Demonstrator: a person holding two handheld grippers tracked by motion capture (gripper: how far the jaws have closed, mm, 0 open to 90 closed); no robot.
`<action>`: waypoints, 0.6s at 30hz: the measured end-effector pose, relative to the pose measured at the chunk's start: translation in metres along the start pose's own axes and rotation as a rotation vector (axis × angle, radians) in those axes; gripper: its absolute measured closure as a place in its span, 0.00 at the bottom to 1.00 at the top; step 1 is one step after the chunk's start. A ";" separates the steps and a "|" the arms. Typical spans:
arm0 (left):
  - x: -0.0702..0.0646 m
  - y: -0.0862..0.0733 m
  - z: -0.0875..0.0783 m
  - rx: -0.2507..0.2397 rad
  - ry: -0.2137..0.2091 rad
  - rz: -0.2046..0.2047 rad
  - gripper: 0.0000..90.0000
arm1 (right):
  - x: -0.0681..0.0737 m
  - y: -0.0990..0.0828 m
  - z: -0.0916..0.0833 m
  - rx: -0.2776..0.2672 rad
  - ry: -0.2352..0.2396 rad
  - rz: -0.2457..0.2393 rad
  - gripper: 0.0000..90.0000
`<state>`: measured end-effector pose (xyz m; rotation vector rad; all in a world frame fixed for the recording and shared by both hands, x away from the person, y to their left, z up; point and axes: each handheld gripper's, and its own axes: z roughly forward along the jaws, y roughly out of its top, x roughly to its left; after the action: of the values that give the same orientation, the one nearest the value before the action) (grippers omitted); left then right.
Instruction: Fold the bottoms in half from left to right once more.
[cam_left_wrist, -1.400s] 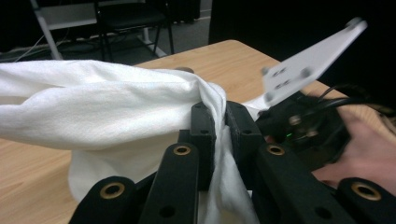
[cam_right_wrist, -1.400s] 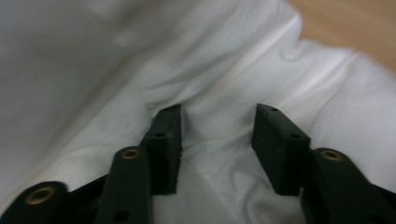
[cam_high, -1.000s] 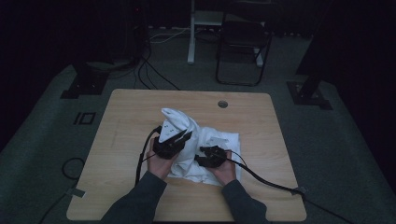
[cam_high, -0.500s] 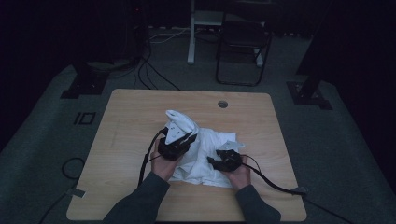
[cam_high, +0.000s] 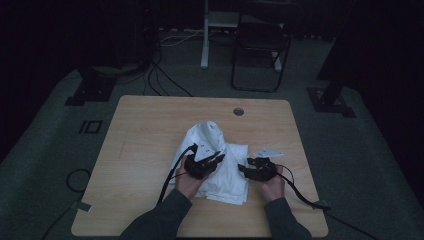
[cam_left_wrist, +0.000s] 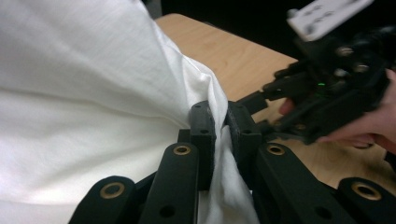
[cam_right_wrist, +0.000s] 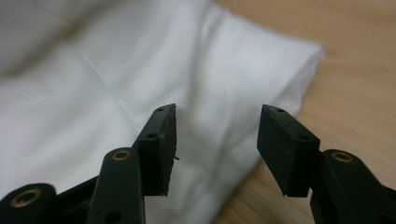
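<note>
— While your right gripper (cam_high: 248, 166) hovers by the near right edge of the folded white cotton cloth (cam_high: 227, 170), where does the fabric lie from it?

— Just to its left on the light wooden table (cam_high: 150, 130). Its jaws have just been opening, nothing between them.

— And farther in?

— Your left gripper (cam_left_wrist: 218, 126) pinches a raised fold of that cloth.

Soft matt white woven cloth (cam_left_wrist: 93, 93) on a smooth pale wood-grain table (cam_high: 150, 120)
</note>
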<state>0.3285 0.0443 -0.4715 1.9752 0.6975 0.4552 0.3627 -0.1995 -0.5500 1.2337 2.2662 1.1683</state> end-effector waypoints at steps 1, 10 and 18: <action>-0.002 0.000 0.003 0.006 -0.003 0.006 0.92 | 0.001 -0.002 0.005 0.024 -0.007 -0.004 0.52; -0.029 -0.008 0.021 0.038 -0.074 0.021 0.92 | 0.012 -0.003 0.021 0.041 -0.028 -0.074 0.56; -0.030 -0.052 0.062 0.167 -0.125 -0.017 0.92 | -0.016 -0.003 -0.017 -0.087 0.011 0.045 0.51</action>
<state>0.3261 0.0033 -0.5477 2.1319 0.6908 0.2673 0.3605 -0.2220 -0.5435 1.2540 2.1816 1.2780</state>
